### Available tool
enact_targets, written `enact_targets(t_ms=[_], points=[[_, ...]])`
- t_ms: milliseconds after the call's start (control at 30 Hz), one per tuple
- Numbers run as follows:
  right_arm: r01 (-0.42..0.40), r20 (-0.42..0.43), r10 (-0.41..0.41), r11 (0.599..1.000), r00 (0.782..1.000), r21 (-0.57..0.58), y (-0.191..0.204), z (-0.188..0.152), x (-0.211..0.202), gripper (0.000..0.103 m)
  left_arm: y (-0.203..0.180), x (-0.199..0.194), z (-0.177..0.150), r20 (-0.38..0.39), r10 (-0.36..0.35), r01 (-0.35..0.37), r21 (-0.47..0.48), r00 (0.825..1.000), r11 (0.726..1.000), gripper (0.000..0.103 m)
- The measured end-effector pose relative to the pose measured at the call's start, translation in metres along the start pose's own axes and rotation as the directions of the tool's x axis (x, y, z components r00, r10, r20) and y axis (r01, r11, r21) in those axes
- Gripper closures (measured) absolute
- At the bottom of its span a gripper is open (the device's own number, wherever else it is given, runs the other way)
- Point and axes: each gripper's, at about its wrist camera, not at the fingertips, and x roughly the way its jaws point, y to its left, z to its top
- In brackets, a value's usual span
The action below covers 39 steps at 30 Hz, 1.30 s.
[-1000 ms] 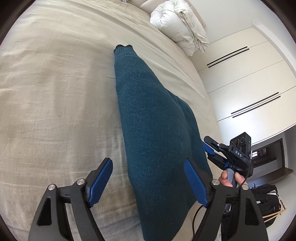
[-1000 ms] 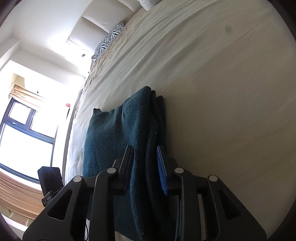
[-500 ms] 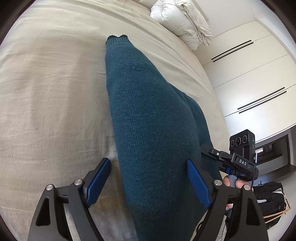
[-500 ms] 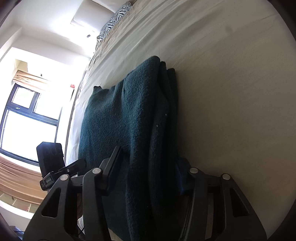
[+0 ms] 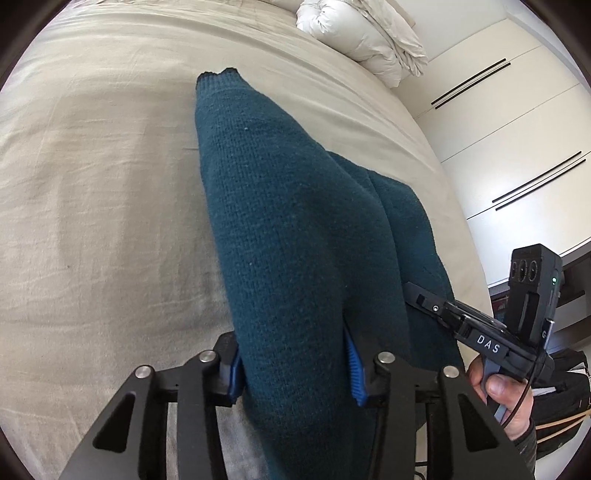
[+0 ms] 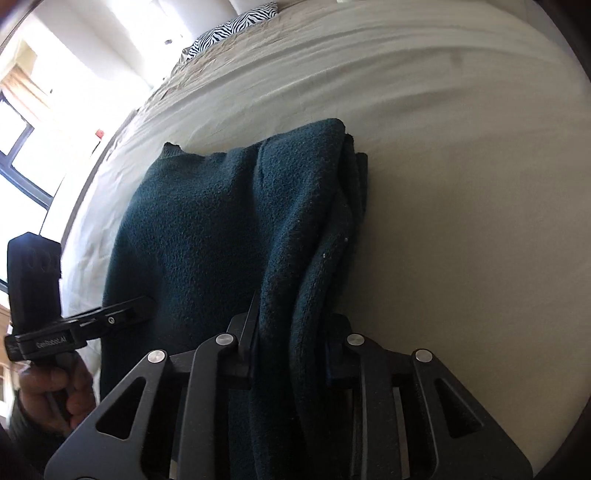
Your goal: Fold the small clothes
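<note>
Both tongs (image 5: pixel 293 363) now around sweater (image 5: pixel 288 221)

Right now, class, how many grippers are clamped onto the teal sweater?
2. The left gripper grips the sweater's near edge toward the window side; the right gripper grips its bunched near edge toward the wardrobe side.

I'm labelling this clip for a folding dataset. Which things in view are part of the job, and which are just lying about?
Part of the job:
teal knit sweater
left gripper, shut on it
right gripper, shut on it
bed sheet under it

Just lying about:
white duvet
zebra-print pillow
wardrobe doors
</note>
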Motion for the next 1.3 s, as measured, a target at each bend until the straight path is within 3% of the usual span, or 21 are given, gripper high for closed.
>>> enact_targets(t_ms=[100, 267, 467, 733, 933, 1100, 1300], points=[[0.104, 0.045, -0.1, 0.99, 0.994, -0.099, 0.028, -0.003, -0.019, 0.083, -0.007, -0.014, -0.006, 0.022, 0.022, -0.022, 0.022, 1.0, 1.0, 0.062], [0.147, 0.115, -0.128, 0.972, 0.985, -0.181, 0.072, -0.02, -0.055, 0.083, -0.007, -0.061, -0.028, 0.077, 0.037, -0.041, 0.051, 0.996, 0.998, 0.062], [0.097, 0.16, -0.062, 0.97, 0.985, -0.221, 0.121, -0.06, -0.098, 0.083, -0.001, -0.129, -0.071, 0.129, 0.076, -0.087, 0.087, 0.989, 0.992, 0.062], [-0.008, 0.135, 0.044, 0.967, 0.99, -0.256, 0.188, -0.129, -0.111, 0.083, 0.035, -0.19, -0.136, 0.144, 0.117, -0.129, 0.074, 0.983, 0.989, 0.062], [-0.065, 0.111, 0.09, 0.975, 0.99, -0.213, 0.197, -0.154, -0.091, 0.083, 0.072, -0.189, -0.163, 0.128, 0.119, -0.123, 0.025, 0.985, 0.992, 0.062], [-0.096, 0.052, 0.103, 0.987, 0.993, -0.132, 0.182, -0.159, -0.054, 0.083, 0.096, -0.167, -0.17, 0.092, 0.114, -0.114, -0.014, 0.989, 0.993, 0.06], [-0.281, 0.025, 0.28, 0.957, 0.96, 0.07, 0.132, -0.178, -0.029, 0.08, 0.099, -0.155, -0.17, 0.102, 0.095, -0.095, -0.012, 0.99, 0.995, 0.054]])
